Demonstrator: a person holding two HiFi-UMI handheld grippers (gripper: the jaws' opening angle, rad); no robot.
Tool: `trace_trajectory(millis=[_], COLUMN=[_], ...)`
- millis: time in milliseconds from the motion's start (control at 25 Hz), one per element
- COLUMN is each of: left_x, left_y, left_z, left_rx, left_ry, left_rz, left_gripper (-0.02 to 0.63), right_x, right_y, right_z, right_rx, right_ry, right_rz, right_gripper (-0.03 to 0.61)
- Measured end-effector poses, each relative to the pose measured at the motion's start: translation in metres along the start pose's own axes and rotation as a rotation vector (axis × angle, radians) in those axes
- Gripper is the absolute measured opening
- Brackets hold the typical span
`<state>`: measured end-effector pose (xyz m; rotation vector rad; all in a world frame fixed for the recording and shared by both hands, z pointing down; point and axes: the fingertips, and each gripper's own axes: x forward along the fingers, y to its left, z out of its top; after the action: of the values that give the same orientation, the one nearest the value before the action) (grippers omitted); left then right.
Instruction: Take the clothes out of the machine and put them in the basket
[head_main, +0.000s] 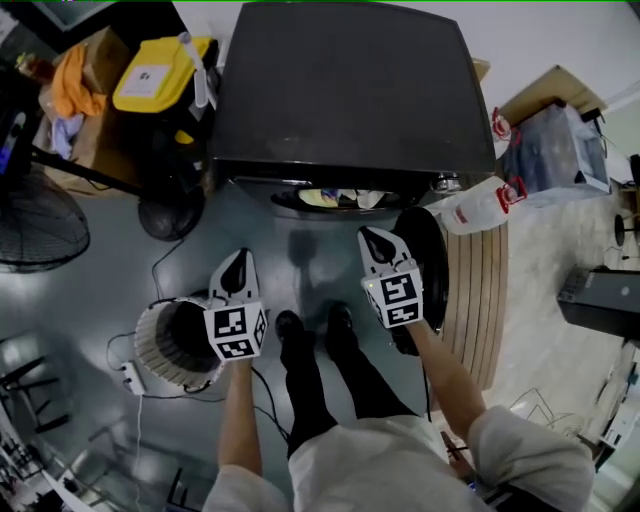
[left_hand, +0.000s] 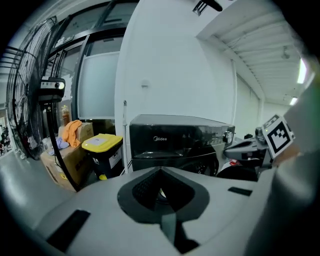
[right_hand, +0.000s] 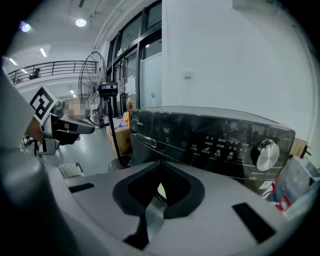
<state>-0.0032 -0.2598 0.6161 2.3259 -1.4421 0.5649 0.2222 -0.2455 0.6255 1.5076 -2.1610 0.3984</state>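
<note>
While the left gripper (head_main: 238, 272) and right gripper (head_main: 375, 243) hang before the machine (head_main: 350, 90), jaws together and empty, best open one wide before entering its mouth, where the clothes (head_main: 340, 197) lie; the basket (head_main: 150, 335) stands before its left corner

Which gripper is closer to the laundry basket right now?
Left. The left gripper is right at the basket's right edge; the right gripper is farther across, beside the machine's open door.
</note>
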Motion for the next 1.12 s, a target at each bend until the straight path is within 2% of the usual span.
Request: trace_trajectory(millis=[280, 400, 600, 880, 920, 1000, 1120], left_x=[0.045, 0.063, 0.090, 0.122, 0.126, 0.135, 0.147], left_y=[0.019, 0.025, 0.027, 0.032, 0.031, 0.027, 0.023], left_z=[-0.057, -0.090, -0.127, -0.196, -0.206, -0.222, -0.236], left_rx=[-0.003, 0.001, -0.004, -0.035, -0.040, -0.040, -0.033], left_ry=[0.029, 0.059, 0.048, 0.066, 0.069, 0.078, 0.075], left_rz=[-0.069, -0.097, -0.139, -0.144, -0.146, -0.150, -0.155], left_gripper=[0.018, 0.018, 0.018, 0.018, 0.018, 0.018, 0.018], right_x=[0.052, 0.070, 0.103, 0.151, 0.159, 0.177, 0.207], right_y=[0.008, 0.017, 0.025, 0.038, 0.038, 0.036, 0.028], right_z=[-0.039, -0.064, -0.114, -0.179, -0.188, -0.204, -0.221], right_rx=[0.034, 0.047, 0.073, 0.091, 0.095, 0.113, 0.128], right_ry=[-0.018, -0.023, -0.006, 0.003, 0.012, 0.026, 0.023], right_rz=[-0.064, -0.077, -0.091, -0.033, -0.026, -0.007, -0.002], right_gripper=[0.023, 0.023, 0.023, 0.026, 0.050, 0.244, 0.326])
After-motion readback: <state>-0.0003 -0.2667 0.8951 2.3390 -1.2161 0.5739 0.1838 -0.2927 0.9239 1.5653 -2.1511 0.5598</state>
